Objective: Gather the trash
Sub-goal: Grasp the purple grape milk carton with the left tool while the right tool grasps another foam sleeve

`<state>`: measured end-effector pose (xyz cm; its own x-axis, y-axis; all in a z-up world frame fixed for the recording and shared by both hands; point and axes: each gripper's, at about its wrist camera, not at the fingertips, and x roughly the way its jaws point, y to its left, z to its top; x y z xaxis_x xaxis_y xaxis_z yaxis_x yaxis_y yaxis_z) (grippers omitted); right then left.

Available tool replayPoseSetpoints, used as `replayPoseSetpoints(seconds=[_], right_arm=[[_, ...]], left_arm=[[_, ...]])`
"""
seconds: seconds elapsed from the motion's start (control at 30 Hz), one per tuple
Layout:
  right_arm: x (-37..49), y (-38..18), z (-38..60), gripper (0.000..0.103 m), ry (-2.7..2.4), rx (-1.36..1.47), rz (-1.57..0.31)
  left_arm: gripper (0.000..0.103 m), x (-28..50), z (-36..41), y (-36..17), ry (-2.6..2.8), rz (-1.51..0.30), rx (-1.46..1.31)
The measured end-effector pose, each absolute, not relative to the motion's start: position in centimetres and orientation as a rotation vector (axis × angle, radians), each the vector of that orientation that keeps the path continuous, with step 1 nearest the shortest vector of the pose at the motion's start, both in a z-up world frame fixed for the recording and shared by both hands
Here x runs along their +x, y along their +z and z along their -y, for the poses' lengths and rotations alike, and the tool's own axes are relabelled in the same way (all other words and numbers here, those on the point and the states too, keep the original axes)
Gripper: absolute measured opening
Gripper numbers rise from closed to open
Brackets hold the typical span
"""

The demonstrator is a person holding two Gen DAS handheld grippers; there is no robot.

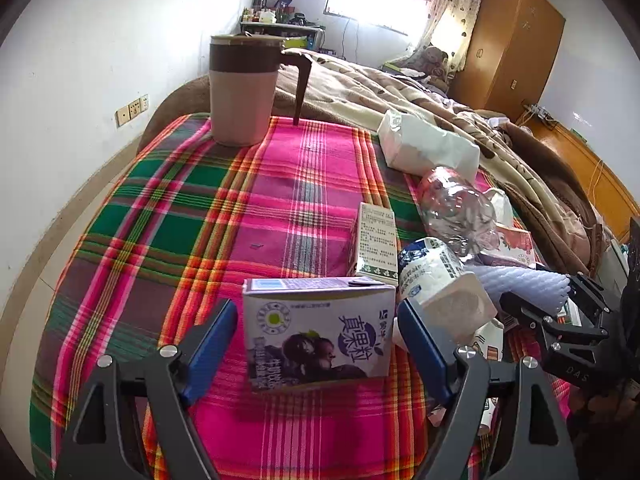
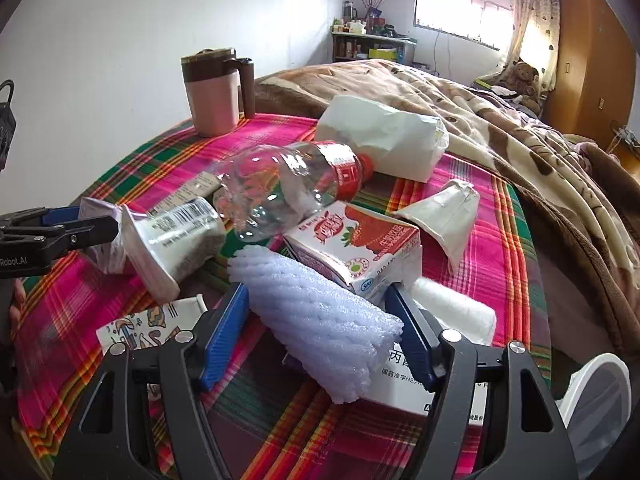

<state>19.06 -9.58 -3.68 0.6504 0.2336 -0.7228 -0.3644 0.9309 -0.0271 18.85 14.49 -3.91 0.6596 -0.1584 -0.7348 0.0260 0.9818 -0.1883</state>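
Trash lies on a plaid cloth (image 1: 280, 200). My left gripper (image 1: 320, 336) is open, its blue pads on either side of a purple milk carton (image 1: 318, 332) without touching it. My right gripper (image 2: 318, 328) is open around a white foam net sleeve (image 2: 320, 328). Behind the sleeve lie a strawberry milk carton (image 2: 360, 248), a crushed clear bottle (image 2: 288, 192), a yogurt cup (image 2: 176, 240), a paper cup (image 2: 444, 216) and a white tissue pack (image 2: 384, 136). The bottle (image 1: 456, 208), yogurt cup (image 1: 440, 280) and a green box (image 1: 376, 240) show in the left wrist view.
A pink and brown mug (image 1: 244, 88) stands at the cloth's far edge. A brown blanket (image 2: 500, 128) covers the bed to the right. A white bin (image 2: 600, 400) sits at the lower right. A medicine box (image 2: 432, 380) lies under the sleeve.
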Motion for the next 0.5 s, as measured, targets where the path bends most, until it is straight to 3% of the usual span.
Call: replayPoseSetpoints(seconds=[0.17, 0.5], right_arm=[[19.0, -3.9, 9.5, 0.059, 0.343, -0.170, -0.804], [18.9, -4.0, 9.8, 0.035, 0.358, -0.141, -0.808]], left_arm=[[0.084, 19.4, -14.0, -4.5, -0.095, -0.865, -0.148], [0.083, 19.8, -14.0, -5.5, -0.047, -0.906, -0.140]])
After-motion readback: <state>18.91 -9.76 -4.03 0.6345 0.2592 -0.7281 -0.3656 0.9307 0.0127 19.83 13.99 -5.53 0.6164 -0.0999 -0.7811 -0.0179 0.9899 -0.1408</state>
